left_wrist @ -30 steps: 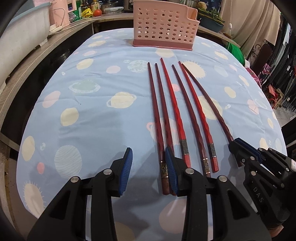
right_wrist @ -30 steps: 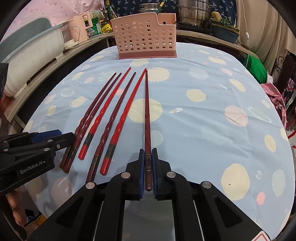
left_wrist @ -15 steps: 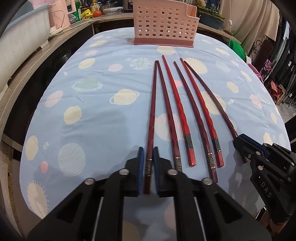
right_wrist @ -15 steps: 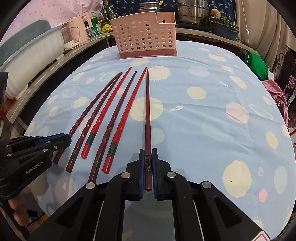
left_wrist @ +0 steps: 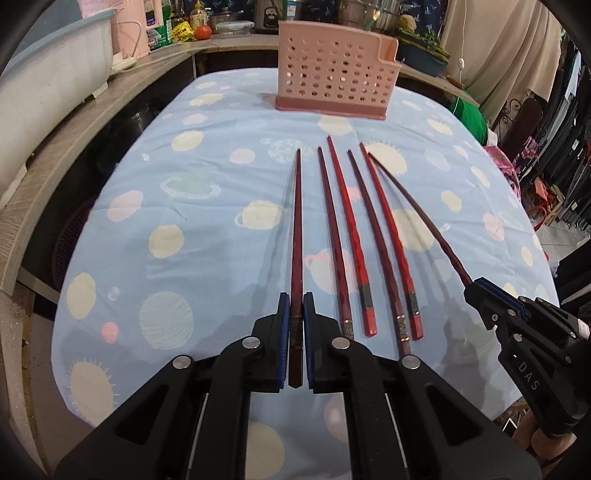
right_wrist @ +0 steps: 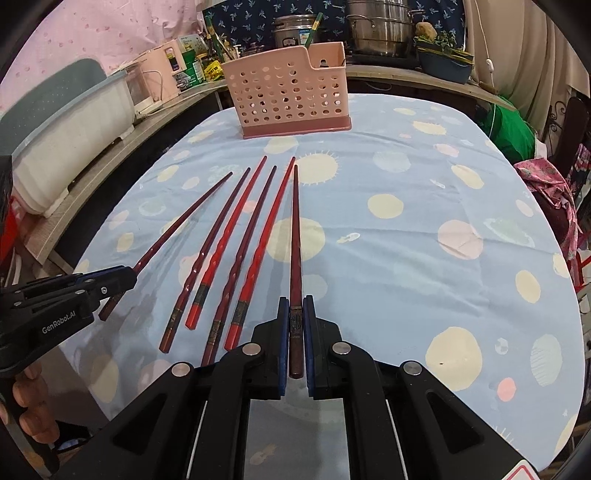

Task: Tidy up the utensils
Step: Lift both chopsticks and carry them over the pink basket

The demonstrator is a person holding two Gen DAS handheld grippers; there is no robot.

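Chopsticks lie in a loose fan on the desk, which wears a pale blue cloth printed with planets and suns. The left gripper has its jaws closed on the thick end of a dark red chopstick; that stick runs straight ahead from between the blue pads, its tip pointing toward the pink perforated holder at the far end of the desk. Just to the right of those jaws four loose chopsticks rest side by side on the cloth, alternating dark and bright red, none touching the jaws. Beyond them the right gripper has its jaws clamped on the thick end of another dark chopstick, which likewise extends forward from the jaws toward the holder. From the right wrist view, the left gripper shows at the left edge, its stick angled up off the cloth. Pots, bottles and a white tub crowd the wooden ledge behind the holder and to the left.
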